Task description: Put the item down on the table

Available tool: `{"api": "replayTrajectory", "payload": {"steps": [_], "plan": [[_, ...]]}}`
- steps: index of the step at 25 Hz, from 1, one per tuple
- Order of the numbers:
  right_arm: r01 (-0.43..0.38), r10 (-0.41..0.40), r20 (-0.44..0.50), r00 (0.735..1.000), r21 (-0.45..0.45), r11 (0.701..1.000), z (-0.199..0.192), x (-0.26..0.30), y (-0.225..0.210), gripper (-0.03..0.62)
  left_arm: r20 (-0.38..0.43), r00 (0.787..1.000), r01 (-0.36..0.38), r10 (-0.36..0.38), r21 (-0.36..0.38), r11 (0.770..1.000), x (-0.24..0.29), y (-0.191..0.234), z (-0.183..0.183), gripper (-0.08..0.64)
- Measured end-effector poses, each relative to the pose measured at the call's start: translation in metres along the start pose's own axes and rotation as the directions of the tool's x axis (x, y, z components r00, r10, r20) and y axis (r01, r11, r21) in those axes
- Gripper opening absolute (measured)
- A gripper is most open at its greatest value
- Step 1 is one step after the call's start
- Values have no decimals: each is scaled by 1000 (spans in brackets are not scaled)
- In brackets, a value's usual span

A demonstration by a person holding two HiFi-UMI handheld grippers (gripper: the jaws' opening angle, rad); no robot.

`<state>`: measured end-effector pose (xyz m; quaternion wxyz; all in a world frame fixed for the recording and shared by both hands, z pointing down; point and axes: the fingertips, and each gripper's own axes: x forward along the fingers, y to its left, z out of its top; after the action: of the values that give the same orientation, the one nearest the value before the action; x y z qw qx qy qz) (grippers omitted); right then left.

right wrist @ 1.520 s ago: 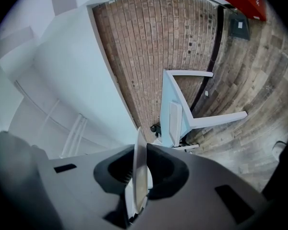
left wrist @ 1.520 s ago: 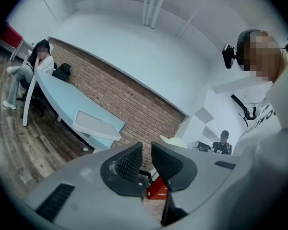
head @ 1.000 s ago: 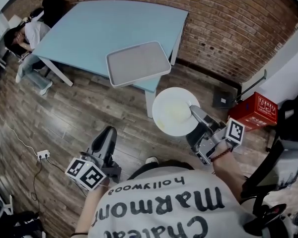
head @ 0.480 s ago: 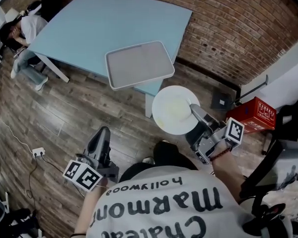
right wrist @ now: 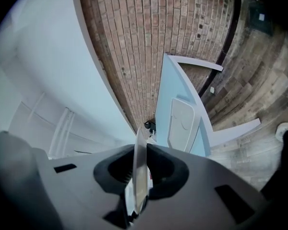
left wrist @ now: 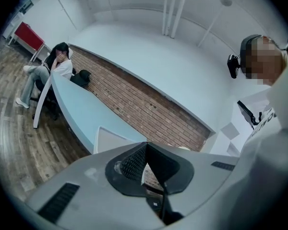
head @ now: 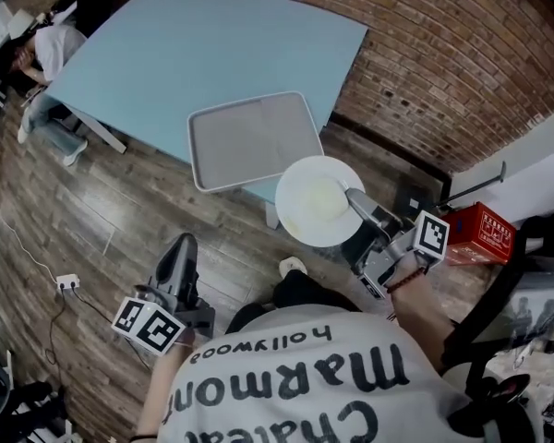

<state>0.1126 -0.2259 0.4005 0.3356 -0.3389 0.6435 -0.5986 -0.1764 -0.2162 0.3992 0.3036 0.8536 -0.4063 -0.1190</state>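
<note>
A round white plate (head: 319, 200) hangs in the air just off the near corner of the light blue table (head: 203, 53). My right gripper (head: 358, 203) is shut on the plate's right rim. In the right gripper view the plate (right wrist: 139, 169) shows edge-on between the jaws. A grey tray (head: 254, 139) lies on the table's near corner, and the plate's far edge overlaps it in the head view. My left gripper (head: 180, 258) hangs low over the floor at the left, jaws together and holding nothing.
A brick wall (head: 425, 53) runs along the table's right side. A red box (head: 475, 232) sits on the floor at the right. A person (head: 51, 49) sits at the table's far left end. A power strip (head: 67, 283) lies on the wooden floor.
The table and tray have drawn nearer in the head view. The plate has moved up towards the tray and now overlaps its near corner. The left gripper stays low.
</note>
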Motion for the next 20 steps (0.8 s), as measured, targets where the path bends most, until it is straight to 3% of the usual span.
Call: {"api": "replayTrajectory", "payload": {"steps": [9,15,20], "plan": [[99,-99,5,995,-35,994,79,24,-37,44,27,995,-94,94,0,996,32,11,11,6],[202,-205,-5,979,-152,968,116,51,-71,44,41,983,-177,177,-1,984,33,25,21,6],[239,-250,-51,967,-163,957,140,70,-96,44,56,971,-231,231,4,973,41,24,23,6]]}}
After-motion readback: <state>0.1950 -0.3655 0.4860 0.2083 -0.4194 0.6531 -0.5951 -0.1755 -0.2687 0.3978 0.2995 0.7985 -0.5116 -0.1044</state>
